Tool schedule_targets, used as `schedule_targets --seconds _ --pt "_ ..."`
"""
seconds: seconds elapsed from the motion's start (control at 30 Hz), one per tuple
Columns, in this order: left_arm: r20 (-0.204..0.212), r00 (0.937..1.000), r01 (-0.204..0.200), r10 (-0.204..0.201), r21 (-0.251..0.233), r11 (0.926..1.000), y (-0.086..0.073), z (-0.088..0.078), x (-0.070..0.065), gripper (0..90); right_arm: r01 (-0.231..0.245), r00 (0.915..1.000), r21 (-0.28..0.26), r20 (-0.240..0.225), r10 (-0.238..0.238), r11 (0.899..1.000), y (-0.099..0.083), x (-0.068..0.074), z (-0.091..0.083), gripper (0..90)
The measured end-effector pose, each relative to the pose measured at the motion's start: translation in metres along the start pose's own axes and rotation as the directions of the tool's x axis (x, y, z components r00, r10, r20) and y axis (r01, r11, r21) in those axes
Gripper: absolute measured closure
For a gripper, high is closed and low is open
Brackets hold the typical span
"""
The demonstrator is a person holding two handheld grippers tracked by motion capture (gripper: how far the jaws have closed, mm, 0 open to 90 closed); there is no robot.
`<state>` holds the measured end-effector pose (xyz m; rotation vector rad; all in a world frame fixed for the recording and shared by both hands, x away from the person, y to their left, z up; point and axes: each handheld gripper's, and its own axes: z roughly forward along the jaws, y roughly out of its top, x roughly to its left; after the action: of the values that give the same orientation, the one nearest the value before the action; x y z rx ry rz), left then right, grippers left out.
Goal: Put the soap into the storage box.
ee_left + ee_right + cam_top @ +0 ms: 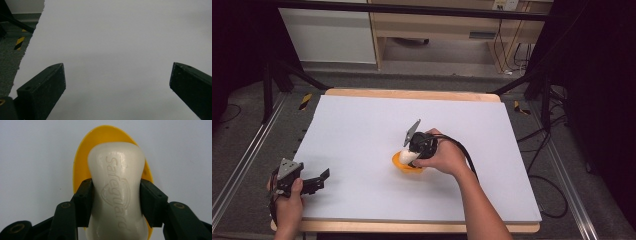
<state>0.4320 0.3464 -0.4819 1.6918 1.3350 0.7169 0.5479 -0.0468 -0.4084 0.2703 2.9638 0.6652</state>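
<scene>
The white soap bar [116, 192], stamped "Safeguard", sits closest to the lens in the right claw view, pinched at its waist between the two black jaws of the right claw [116, 201], which presses on both of its sides. Under and behind the bar is a yellow dish [81, 165]; whether the soap touches it cannot be told. From the high view, this claw [412, 156] holds the soap [408, 157] over the dish [404, 166] near the middle of the white counter [362, 130]. The left claw [318, 180] hangs at the counter's near left edge, well apart from the dish, its jaws spread wide over bare surface. Nothing stands between the two claws.
</scene>
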Motion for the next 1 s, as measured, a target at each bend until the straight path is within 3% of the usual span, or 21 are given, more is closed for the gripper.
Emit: schedule_targets --seconds 0.13,0.23,0.4,0.67,0.8,0.93,1.0 --pt "0.000 1.0000 0.000 0.000 0.000 1.0000 0.000 0.000 0.000 0.0 -0.022 0.9997 0.005 0.007 0.022 1.000 0.000 -0.001 0.000 46.0" --pt "0.000 1.0000 0.000 0.000 0.001 1.0000 0.000 0.000 0.000 0.0 -0.074 0.9973 -0.047 0.001 0.074 0.996 0.001 -0.001 -0.006 36.7" --pt "-0.003 1.0000 -0.007 0.007 0.002 1.0000 0.000 0.000 0.000 0.0 -0.092 0.9952 -0.030 0.030 0.093 0.995 -0.001 0.002 -0.014 32.2" --pt "-0.004 1.0000 -0.009 0.009 0.003 1.0000 0.000 0.000 -0.001 0.0 -0.170 0.9801 -0.060 0.094 0.175 0.984 -0.022 0.002 -0.024 18.9" --pt "-0.005 0.9999 -0.010 0.010 0.003 0.9999 0.000 0.000 -0.001 0.0 -0.230 0.9644 -0.091 0.112 0.239 0.969 -0.037 0.001 -0.028 14.7" --pt "-0.005 0.9999 -0.013 0.013 0.005 0.9999 0.000 0.000 -0.001 0.0 -0.321 0.9391 -0.166 0.070 0.336 0.932 -0.052 -0.002 -0.033 11.1" --pt "-0.007 0.9999 -0.013 0.013 0.006 0.9999 0.000 0.000 -0.001 0.0 -0.344 0.9290 -0.174 0.080 0.362 0.923 -0.058 -0.002 -0.035 8.0"
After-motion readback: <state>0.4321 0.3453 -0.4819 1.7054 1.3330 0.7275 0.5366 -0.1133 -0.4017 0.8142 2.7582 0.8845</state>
